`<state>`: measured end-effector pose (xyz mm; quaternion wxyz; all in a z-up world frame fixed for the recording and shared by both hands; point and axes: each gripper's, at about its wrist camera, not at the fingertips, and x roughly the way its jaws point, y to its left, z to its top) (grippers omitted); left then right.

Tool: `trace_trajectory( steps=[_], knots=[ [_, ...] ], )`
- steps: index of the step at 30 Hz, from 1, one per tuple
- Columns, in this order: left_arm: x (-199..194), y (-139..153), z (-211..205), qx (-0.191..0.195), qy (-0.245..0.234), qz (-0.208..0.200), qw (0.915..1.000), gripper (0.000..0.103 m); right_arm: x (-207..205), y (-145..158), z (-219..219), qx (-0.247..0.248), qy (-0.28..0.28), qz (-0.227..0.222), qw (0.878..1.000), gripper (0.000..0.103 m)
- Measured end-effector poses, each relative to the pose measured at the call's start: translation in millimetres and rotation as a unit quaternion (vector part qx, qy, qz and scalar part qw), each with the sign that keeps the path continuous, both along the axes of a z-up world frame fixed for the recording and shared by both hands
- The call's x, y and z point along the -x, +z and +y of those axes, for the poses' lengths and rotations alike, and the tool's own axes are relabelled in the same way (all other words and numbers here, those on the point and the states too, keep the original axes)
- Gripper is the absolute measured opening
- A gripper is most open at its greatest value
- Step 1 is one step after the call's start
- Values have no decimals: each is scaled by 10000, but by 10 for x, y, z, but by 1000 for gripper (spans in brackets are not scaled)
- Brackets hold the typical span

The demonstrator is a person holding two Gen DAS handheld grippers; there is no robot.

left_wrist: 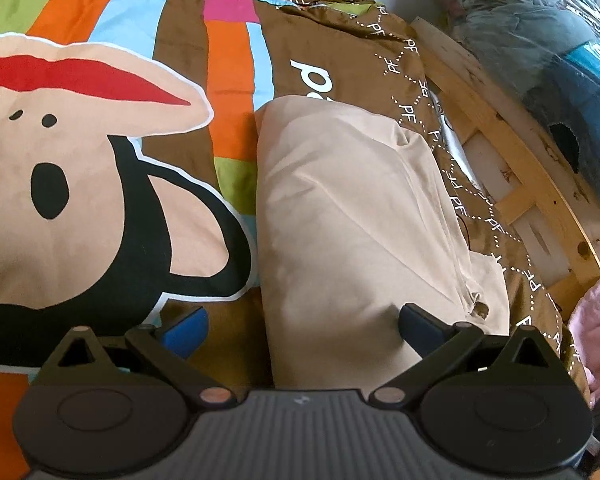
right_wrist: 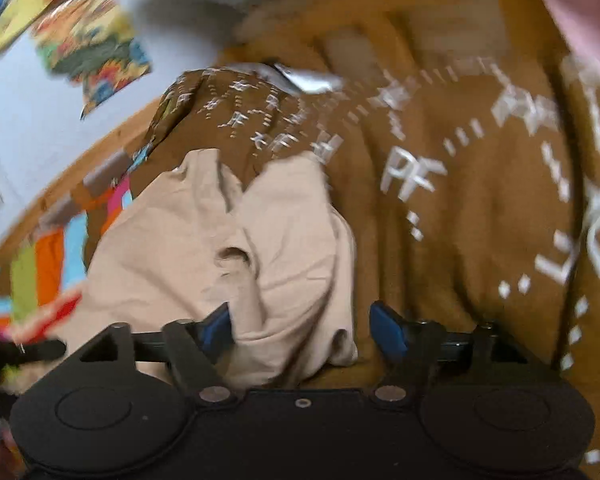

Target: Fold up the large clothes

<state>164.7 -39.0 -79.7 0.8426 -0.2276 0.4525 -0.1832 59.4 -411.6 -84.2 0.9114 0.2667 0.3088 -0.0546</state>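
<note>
Left wrist view: the left gripper [left_wrist: 302, 326] hangs low over the garment [left_wrist: 352, 208], jaws wide apart, nothing held. The beige cloth lies as a long folded strip on the sheet [left_wrist: 80, 184], near the bed's edge, its near end between the blue fingers [left_wrist: 186, 330]. It looks light and limp, creased, with a small hole by the right finger. Best hold is probably a corner or hem of the strip, not the middle, which would sag. The sheet is brown with a cartoon print and bright stripes. Beyond it show bare wooden slats [left_wrist: 512, 184] and plastic-wrapped bundles [left_wrist: 560, 40].

Right wrist view: blurred. The right gripper [right_wrist: 304, 330] is also spread, empty, over the garment's [right_wrist: 236, 248] bunched end, which rests on the brown sheet [right_wrist: 460, 220]. A white wall [right_wrist: 28, 120] with a colourful poster [right_wrist: 96, 52] stands behind.
</note>
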Motion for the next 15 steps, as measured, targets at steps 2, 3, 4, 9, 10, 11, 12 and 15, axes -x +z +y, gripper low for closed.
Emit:
trace_trajectory(
  steps=[2, 3, 4, 9, 10, 11, 12, 15],
  knots=[
    [-17, -16, 10, 52, -8, 59, 10000, 103, 17, -46, -15, -44, 40, -103, 9999, 77],
    [-16, -20, 15, 71, -10, 75, 9999, 103, 34, -53, 25, 94, 100, -139, 9998, 77],
    [-19, -26, 22, 85, -19, 85, 9999, 103, 55, -62, 73, 257, 174, -180, 9994, 78],
    [-20, -24, 19, 78, -26, 84, 9999, 103, 113, -142, 190, 558, 316, -397, 9972, 83],
    [-20, -23, 18, 74, -29, 80, 9999, 103, 117, -148, 185, 535, 317, -414, 9972, 83],
    [-20, -25, 15, 75, -30, 80, 9999, 103, 118, -152, 180, 521, 317, -425, 9972, 83],
    [-21, -26, 13, 79, -30, 80, 9999, 103, 117, -156, 180, 527, 318, -434, 9972, 83],
    [-26, -35, 12, 111, -31, 103, 9999, 103, 140, -165, 185, 564, 321, -456, 9968, 83]
  ],
)
